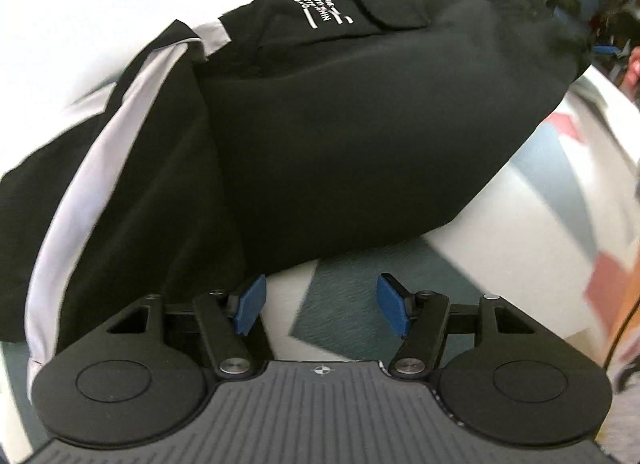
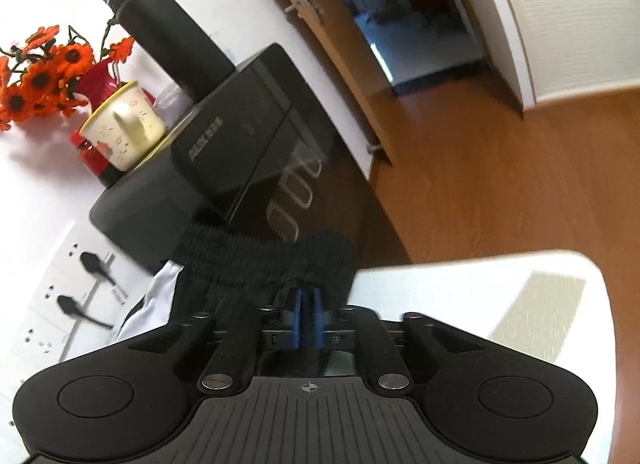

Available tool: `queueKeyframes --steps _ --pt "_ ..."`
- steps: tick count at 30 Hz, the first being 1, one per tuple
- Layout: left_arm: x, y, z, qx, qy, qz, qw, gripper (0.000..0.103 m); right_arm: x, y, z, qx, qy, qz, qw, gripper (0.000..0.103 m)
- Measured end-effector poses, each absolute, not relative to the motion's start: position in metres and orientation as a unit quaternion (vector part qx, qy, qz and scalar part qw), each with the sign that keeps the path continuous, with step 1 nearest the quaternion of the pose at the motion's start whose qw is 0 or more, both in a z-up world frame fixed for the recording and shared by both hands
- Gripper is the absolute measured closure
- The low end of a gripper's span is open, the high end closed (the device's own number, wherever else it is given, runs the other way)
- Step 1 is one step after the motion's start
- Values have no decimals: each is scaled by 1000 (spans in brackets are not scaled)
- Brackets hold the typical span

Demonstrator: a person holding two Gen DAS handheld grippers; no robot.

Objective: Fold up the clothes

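left wrist view: the left gripper (image 1: 322, 306) sat at the lower centre of the frame with its blue pads (image 1: 250, 306) spread well apart. nothing lay between them. the left pad stood just beside the hem of the black garment (image 1: 340, 136); contact could not be confirmed. the garment, black with a pale side stripe (image 1: 76, 200) and white lettering (image 1: 318, 8) near the top centre, filled the upper and left parts of the frame, lying on a patterned surface (image 1: 460, 280) that showed at lower centre and right.

right wrist view: the right gripper (image 2: 306, 314) sat at lower centre, its blue pads (image 2: 296, 314) drawn close together and pinching dark cloth just below the gathered elastic waistband (image 2: 264, 254). the waistband stood bunched directly above the fingertips. a white table (image 2: 480, 304) lay to the right. a black box (image 2: 240, 132), a black flask (image 2: 168, 36), a cream mug (image 2: 124, 128) and orange flowers (image 2: 44, 72) occupied the upper left.
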State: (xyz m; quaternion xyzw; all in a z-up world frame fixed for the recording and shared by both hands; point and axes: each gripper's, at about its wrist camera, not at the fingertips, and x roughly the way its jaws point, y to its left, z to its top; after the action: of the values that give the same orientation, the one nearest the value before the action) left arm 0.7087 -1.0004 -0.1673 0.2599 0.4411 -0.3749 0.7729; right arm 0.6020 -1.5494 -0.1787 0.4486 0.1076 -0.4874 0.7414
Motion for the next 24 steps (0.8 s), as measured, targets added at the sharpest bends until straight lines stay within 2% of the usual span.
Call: queueKeyframes --steps 1,2,6,9,10,12,14,15,19,21,22,23,24 --pt "708 -997 -168 259 436 -370 779 37 600 -1540 -179 447 116 -484 743 65" --pt "709 -994 -168 257 435 -363 783 37 599 -1530 -179 445 124 -481 746 58" --pt "713 -979 -164 282 405 -321 808 37 586 -1476 -186 471 176 -422 754 55" --pt "730 -971 -159 309 366 -262 838 37 591 -1433 -197 508 193 -315 778 46" --pt "738 -968 -157 317 353 -241 847 37 598 -1419 -199 501 210 -288 789 42" --pt "756 -962 -156 337 323 -184 865 37 616 -1396 -202 472 257 -269 799 41" --pt "781 -950 -154 326 306 -103 888 37 630 -1377 -200 445 263 -269 812 30" --pt "796 -941 -150 294 318 -66 899 36 640 -1371 -200 448 270 -255 813 28" --pt "818 -898 -119 98 391 -48 914 34 676 -1348 -199 450 285 -225 816 26" --pt "808 -889 -111 71 393 -63 915 27 692 -1336 -196 410 291 -237 832 28" --pt "803 -886 -110 65 396 -70 913 24 699 -1331 -195 391 295 -248 836 34" --pt "799 -883 -110 59 401 -77 911 24 703 -1329 -194 383 300 -256 836 50" --pt "794 -876 -110 48 410 -82 907 24 707 -1330 -193 383 302 -259 833 61"
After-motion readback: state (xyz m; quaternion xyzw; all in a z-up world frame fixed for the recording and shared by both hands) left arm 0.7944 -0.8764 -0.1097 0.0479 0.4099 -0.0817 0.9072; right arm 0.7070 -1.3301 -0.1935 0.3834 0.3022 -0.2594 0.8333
